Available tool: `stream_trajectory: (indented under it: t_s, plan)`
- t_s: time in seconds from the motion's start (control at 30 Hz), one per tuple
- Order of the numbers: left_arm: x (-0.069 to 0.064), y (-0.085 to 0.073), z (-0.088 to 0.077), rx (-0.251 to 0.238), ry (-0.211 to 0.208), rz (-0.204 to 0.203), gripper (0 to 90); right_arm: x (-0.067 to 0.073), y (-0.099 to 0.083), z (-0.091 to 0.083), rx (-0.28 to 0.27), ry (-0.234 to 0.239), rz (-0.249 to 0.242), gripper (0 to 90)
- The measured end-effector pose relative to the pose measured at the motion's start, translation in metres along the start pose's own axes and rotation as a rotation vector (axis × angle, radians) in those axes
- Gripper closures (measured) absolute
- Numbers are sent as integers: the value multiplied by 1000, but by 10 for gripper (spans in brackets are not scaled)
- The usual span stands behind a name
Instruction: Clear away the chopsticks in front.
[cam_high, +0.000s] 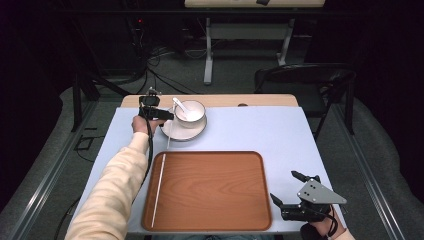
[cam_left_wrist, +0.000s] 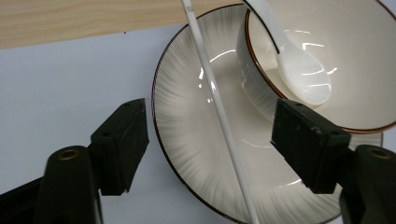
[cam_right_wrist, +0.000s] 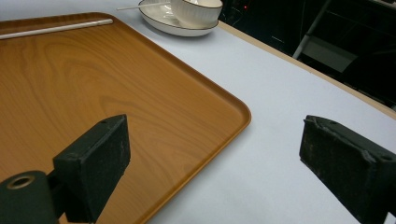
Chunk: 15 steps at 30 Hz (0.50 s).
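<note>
- Black jaws of my left claw (cam_left_wrist: 210, 154) fill the near foreground, standing apart with a white chopstick (cam_left_wrist: 219, 116) running between them; neither pad touches it, so the claw is released, not grasping.
- That chopstick leans across the plate (cam_left_wrist: 187, 154), its upper end past the plate's far rim, its lower end running off the near rim. From above it lies along the plate's left side (cam_high: 169, 131).
- On the plate sits a bowl (cam_high: 190, 112) with a spoon (cam_high: 180, 106) in it, close to the chopstick (a careless nudge could rattle both).
- Handling, as I judge it: the stick looks thin, stiff, light and glossy, so likely slippery on glazed ware. I'd pinch it mid-length over the plate, square across, and close gently so it doesn't roll or skate away.
- A second chopstick (cam_high: 158, 189) lies inside the tray (cam_high: 250, 200), along its left edge, nearer me than the plate.
- Left arm pose: the sleeve (cam_high: 117, 190) reaches forward past the tray's left side, my hand just left of the plate, the claw (cam_high: 162, 115) pointing in toward it.
- Right claw (cam_high: 287, 192) rests near me, off the tray's right corner, tilted toward the tray; its jaws gape wide over bare table (cam_right_wrist: 261, 154), holding nothing.
</note>
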<state>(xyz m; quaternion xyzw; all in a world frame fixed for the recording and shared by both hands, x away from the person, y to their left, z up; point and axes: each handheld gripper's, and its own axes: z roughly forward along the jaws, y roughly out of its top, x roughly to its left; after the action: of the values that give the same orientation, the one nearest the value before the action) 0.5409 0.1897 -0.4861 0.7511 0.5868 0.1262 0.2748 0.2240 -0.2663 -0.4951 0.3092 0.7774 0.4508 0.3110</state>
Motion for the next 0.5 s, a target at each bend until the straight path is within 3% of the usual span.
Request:
stream_trajectory:
  t_s: [0.23, 0.5]
  plan:
    - [3, 2, 16, 27, 12, -14, 427, 0, 0, 0, 0, 1, 0, 80]
    - [8, 7, 24, 30, -25, -46, 533, 0, 0, 0, 2, -1, 1, 80]
